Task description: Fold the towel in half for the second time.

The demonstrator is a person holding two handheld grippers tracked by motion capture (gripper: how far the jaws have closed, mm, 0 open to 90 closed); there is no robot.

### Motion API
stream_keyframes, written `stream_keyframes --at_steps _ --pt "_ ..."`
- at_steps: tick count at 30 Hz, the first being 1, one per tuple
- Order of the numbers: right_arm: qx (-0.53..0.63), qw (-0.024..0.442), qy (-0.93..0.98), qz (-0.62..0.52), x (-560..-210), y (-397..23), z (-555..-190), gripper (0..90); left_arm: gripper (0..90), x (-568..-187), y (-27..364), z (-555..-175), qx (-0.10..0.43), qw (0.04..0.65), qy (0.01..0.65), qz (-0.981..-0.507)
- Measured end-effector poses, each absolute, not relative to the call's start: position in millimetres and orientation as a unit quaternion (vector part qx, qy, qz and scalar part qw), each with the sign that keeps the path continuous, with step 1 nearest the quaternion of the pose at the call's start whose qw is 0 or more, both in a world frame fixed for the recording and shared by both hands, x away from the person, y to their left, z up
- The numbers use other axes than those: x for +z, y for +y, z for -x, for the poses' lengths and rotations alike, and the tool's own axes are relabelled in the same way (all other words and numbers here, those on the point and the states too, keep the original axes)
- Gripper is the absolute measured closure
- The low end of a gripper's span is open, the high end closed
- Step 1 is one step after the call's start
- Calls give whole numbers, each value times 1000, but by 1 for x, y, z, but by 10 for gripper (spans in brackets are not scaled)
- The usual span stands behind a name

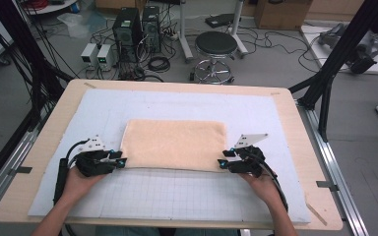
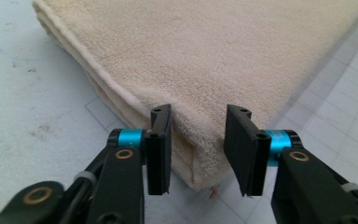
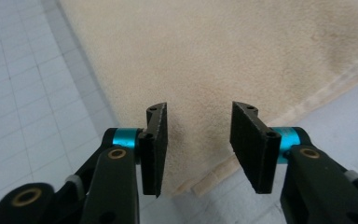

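Releasing folded towel point(image 1: 173, 144): left gripper point(image 2: 198, 149) and right gripper point(image 3: 199, 147) both unclenched at near corners; back straight out, avoid snagging cloth.

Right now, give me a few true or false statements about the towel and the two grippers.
1. The towel lies folded on the white mat. True.
2. The left gripper is clamped shut on the towel. False: its jaws stand apart at a near corner.
3. The right gripper has open jaws. True.
4. The towel is dark blue. False: it is cream.
5. Both grippers are at the towel's far edge. False: they are at its near corners.
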State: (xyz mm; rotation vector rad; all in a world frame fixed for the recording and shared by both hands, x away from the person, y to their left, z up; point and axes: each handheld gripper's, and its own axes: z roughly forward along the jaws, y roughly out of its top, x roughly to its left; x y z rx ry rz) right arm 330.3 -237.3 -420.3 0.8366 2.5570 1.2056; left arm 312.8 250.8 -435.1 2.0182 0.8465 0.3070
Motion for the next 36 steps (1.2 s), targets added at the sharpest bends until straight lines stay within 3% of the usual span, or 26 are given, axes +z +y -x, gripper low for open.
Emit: stream_keyframes --at_steps 13,36 --pt "415 130 844 -312 -415 -243 -328 308 403 -425 263 -300 136 466 347 -802" --pt "428 159 821 -343 -410 -271 -309 173 289 -422 291 -282 163 466 378 -783"
